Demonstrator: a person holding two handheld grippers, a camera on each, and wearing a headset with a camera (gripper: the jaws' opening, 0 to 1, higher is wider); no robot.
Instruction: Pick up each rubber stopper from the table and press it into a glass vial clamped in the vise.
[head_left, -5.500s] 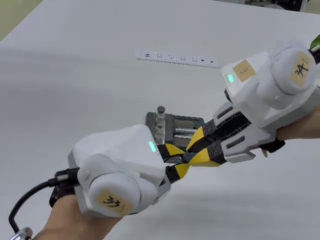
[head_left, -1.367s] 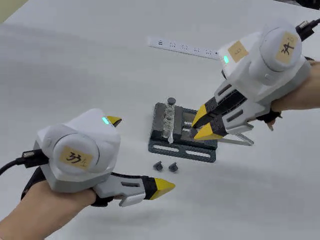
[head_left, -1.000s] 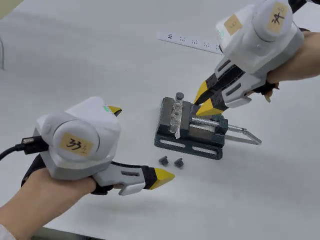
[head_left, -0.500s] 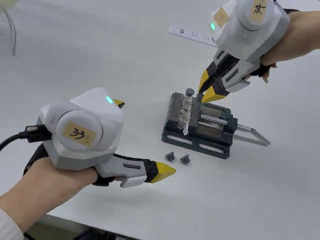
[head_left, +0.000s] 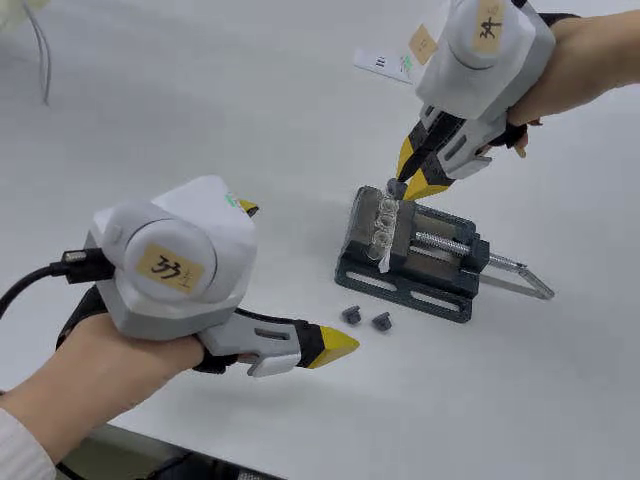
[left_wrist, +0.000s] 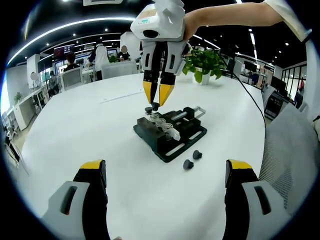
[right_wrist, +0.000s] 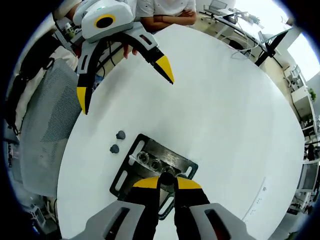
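Head view gives me the rubber stopper (head_left: 395, 187) just right of frame centre, perched at the mouth of the far vial in the row of glass vials (head_left: 383, 225), with the right gripper (head_left: 411, 178) poised on it from the upper right. The vials stand upright, clamped in the vise (head_left: 445, 272). As I read it, that stops them tipping or skating away when a stopper is pushed down, and the other mouths in the row look open. My right gripper's jaws are drawn nearly together with the dark stopper nipped between the yellow tips, and the right gripper view shows the same at its lower centre. I cannot tell whether the stopper is fully seated or only resting in the neck. Two spare stoppers (head_left: 351, 315) lie close together on the table (head_left: 200, 110) just below the vise in the frame, handy for the coming rounds. The right hand (head_left: 580, 50) holds its gripper steeply, nose down over the vial, a pose suited to a straight push. The left gripper (head_left: 291, 277) sits at lower left, well apart from the vise, jaws spread wide and holding nothing. It lies low and roughly level, nose toward the spare stoppers, parked clear of the press, I judge.
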